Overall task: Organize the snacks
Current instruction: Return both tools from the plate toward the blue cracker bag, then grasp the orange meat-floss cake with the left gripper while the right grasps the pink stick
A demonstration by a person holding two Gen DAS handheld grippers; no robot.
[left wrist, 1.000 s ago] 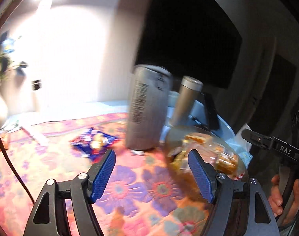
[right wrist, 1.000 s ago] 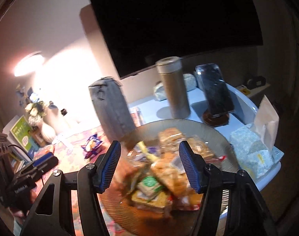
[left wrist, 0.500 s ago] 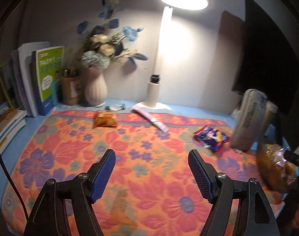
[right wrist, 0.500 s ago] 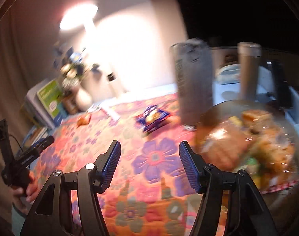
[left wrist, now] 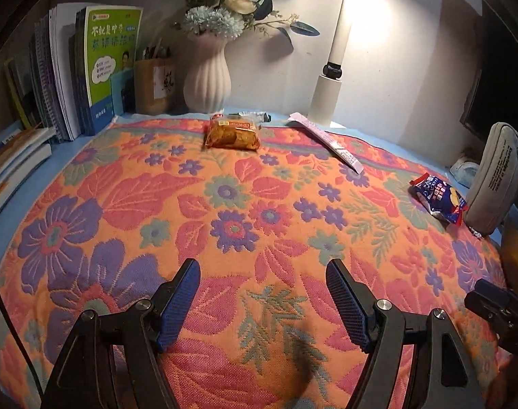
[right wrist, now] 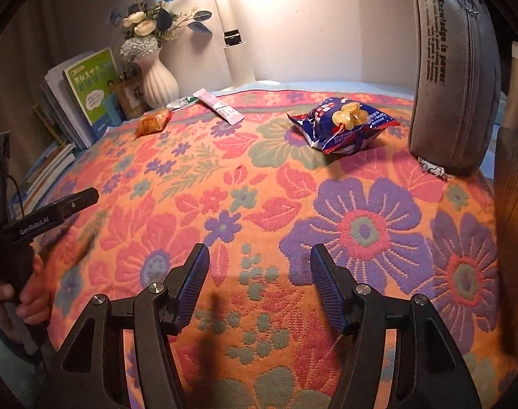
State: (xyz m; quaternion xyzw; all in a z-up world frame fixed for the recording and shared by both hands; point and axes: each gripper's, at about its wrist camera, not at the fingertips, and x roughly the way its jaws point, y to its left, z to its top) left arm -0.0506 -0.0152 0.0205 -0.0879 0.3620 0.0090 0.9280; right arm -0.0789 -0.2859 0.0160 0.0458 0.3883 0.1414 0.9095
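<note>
An orange snack packet (left wrist: 232, 132) lies at the far side of the floral cloth (left wrist: 224, 211), and it also shows in the right wrist view (right wrist: 153, 122). A blue-and-red snack bag (left wrist: 438, 197) lies at the right, next to the grey pencil case (left wrist: 496, 177); the right wrist view shows the bag (right wrist: 344, 124) too. A pink-white stick packet (left wrist: 326, 141) lies near the lamp base. My left gripper (left wrist: 263, 298) is open and empty over the near cloth. My right gripper (right wrist: 259, 281) is open and empty too.
Books (left wrist: 88, 68), a pen holder (left wrist: 155, 85) and a white vase with flowers (left wrist: 207, 78) stand along the back wall. A lamp post (left wrist: 330, 81) stands at the back. A brown bowl edge (right wrist: 514, 211) shows at the far right.
Both grippers have swung left, away from the bowl of snacks and the monitor, toward the floral cloth. Both stay open and empty.
</note>
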